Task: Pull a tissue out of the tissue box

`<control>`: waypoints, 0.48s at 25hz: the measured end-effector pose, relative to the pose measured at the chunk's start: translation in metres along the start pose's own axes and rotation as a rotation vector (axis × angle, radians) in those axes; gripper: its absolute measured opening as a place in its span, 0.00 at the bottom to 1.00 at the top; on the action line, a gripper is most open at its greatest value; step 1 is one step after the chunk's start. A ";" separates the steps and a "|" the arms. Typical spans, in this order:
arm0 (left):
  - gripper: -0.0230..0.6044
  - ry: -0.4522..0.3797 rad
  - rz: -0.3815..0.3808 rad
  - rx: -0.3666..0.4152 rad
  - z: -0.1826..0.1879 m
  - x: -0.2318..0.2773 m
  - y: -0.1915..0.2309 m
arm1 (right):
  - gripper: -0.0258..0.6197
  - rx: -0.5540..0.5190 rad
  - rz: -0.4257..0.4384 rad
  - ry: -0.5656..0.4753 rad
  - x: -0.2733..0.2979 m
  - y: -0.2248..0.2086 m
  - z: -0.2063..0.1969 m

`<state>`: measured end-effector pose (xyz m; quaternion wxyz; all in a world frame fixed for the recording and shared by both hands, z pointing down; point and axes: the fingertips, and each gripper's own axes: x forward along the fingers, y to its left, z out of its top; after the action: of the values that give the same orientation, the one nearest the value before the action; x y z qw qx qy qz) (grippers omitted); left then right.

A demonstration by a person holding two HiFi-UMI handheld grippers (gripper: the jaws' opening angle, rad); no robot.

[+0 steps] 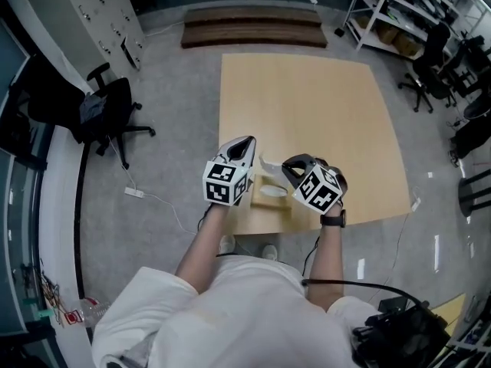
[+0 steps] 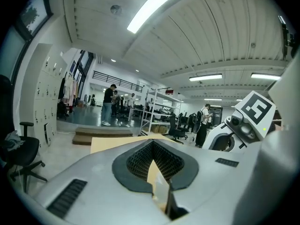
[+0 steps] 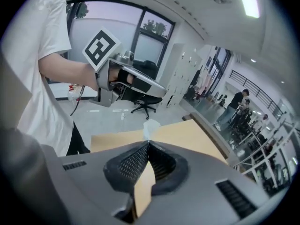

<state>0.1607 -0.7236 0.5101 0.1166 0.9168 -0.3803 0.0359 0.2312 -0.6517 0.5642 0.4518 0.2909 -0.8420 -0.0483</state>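
**Right gripper pinches the tissue over the box**

The box (image 1: 278, 202) lies between the two grippers, just right of the left gripper (image 1: 247, 141) and just below the tips of the right gripper (image 1: 287, 167). Its oval slot faces up, and the oval's long axis runs from one gripper toward the other. The tissue (image 1: 267, 163) stands up out of the slot and leans away from the person, toward the far side of the table (image 1: 307, 106).

Count: one box, one tissue showing, two grippers, one table.

The right gripper points across toward the left one. In its own view its jaws are pressed together, and the white tissue comes straight out of the closed tips — clenched on it, as far as that view shows. The left gripper points forward along the table with its jaws closed tip to tip and nothing caught between the tips; it holds nothing.

The box sits at the table's near edge, close under both grippers and near the near-left corner. Beyond the gripper tips the wooden top stretches wide — forward and to the right. Left of the left gripper the table ends and the floor begins, with a chair (image 1: 115, 113) well apart.
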 end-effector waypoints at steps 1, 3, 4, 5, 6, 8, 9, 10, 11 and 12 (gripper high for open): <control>0.04 -0.009 0.000 -0.006 0.001 -0.003 -0.001 | 0.04 0.017 -0.030 -0.014 -0.002 -0.002 0.001; 0.04 -0.030 0.005 -0.013 0.010 -0.007 -0.009 | 0.04 0.081 -0.111 -0.054 -0.011 -0.015 -0.002; 0.04 -0.048 0.010 -0.009 0.020 -0.006 -0.013 | 0.04 0.115 -0.163 -0.078 -0.019 -0.027 -0.002; 0.04 -0.067 0.016 -0.001 0.032 -0.004 -0.017 | 0.04 0.147 -0.219 -0.106 -0.027 -0.041 -0.001; 0.04 -0.086 0.023 0.010 0.043 -0.002 -0.020 | 0.04 0.180 -0.275 -0.143 -0.036 -0.055 0.001; 0.04 -0.120 0.039 0.032 0.062 -0.002 -0.023 | 0.04 0.269 -0.368 -0.251 -0.054 -0.075 0.012; 0.04 -0.136 0.046 0.040 0.068 -0.003 -0.024 | 0.04 0.319 -0.406 -0.311 -0.063 -0.082 0.020; 0.04 -0.150 0.052 0.048 0.073 -0.003 -0.024 | 0.04 0.358 -0.442 -0.360 -0.071 -0.088 0.028; 0.04 -0.165 0.056 0.057 0.078 -0.004 -0.024 | 0.04 0.381 -0.479 -0.394 -0.077 -0.093 0.035; 0.04 -0.177 0.059 0.068 0.082 -0.004 -0.024 | 0.04 0.387 -0.518 -0.416 -0.081 -0.097 0.041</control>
<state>0.1733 -0.7244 0.4259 0.0501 0.9082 -0.4144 -0.0291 0.2763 -0.6961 0.4469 0.1811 0.5577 -0.8079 -0.0591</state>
